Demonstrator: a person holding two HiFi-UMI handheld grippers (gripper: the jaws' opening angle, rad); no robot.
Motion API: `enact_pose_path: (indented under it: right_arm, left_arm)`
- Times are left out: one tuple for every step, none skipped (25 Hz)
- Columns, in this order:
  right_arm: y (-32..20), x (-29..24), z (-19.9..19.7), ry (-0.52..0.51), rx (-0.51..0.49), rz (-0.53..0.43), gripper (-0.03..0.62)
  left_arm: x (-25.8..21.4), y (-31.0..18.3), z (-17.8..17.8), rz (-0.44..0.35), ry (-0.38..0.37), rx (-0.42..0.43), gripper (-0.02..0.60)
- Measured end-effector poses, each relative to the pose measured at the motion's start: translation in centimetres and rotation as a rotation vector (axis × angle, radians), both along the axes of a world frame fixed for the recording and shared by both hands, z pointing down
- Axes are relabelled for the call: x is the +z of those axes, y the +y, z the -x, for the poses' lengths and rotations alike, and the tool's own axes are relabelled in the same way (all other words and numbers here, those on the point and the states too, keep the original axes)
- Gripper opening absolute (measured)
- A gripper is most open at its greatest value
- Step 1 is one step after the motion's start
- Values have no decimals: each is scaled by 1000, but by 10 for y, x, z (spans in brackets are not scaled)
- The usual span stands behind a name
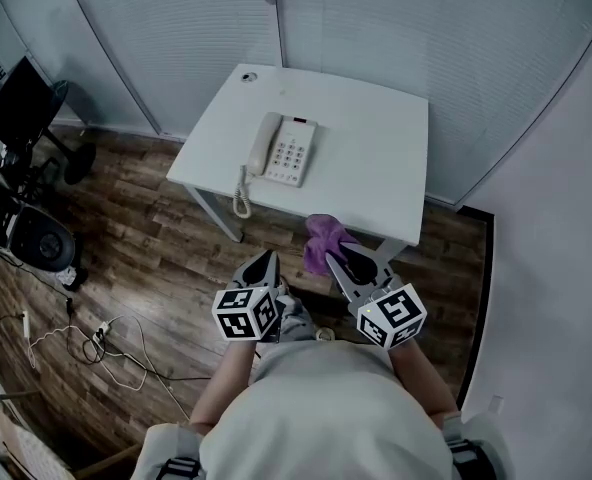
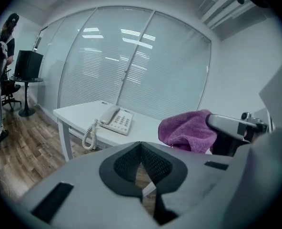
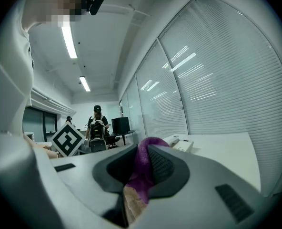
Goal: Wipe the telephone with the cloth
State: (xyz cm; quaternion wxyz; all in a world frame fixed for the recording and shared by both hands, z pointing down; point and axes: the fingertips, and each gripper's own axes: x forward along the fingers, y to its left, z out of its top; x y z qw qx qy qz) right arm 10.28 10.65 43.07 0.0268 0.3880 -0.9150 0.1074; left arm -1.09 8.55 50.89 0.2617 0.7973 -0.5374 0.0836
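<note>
In the upper middle of the head view, a white telephone (image 1: 284, 149) lies on a white surface (image 1: 376, 148), its handset resting in the cradle on the left side of the body and its keypad to the right. Its coiled cord (image 1: 242, 196) hangs over the near edge of the surface. Below it, in the centre of the frame, the person holds both tools out over a wood floor (image 1: 126, 228), short of that near edge. The right claw (image 1: 338, 258) is pinching a purple cloth (image 1: 323, 240); in the right gripper view a fold of the cloth sits squeezed between the two pads, and the rest bunches up beyond the tips. The left claw (image 1: 265, 258) is pressed together with nothing in it; in the left gripper view its pads meet, with the telephone in the middle left of that frame and the cloth at middle right. The cloth is well apart from the telephone and touches neither it nor the surface. As a judgement, the cloth is already in hand but no wiping has begun: the cloth has yet to be carried to the telephone and rubbed over the handset, keypad and body.
</note>
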Motion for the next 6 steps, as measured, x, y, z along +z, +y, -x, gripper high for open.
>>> enact_pose_path:
  right_arm:
    - [-1, 0, 0, 0, 0, 0, 80]
    - [-2, 0, 0, -1, 0, 0, 78]
    - [-3, 1, 0, -1, 0, 0, 78]
    - [-4, 1, 0, -1, 0, -1, 78]
    - [-4, 1, 0, -2, 0, -1, 78]
    - [-5, 1, 0, -2, -1, -1, 78]
  left_arm:
    - [0, -1, 0, 1, 0, 0, 21]
    - [1, -2, 0, 2, 1, 0, 21]
    - [2, -3, 0, 3, 2, 0, 21]
    - [3, -3, 0, 5, 3, 0, 21]
    - [3, -4, 0, 7, 3, 0, 21]
    - [4, -4, 0, 8, 3, 0, 21]
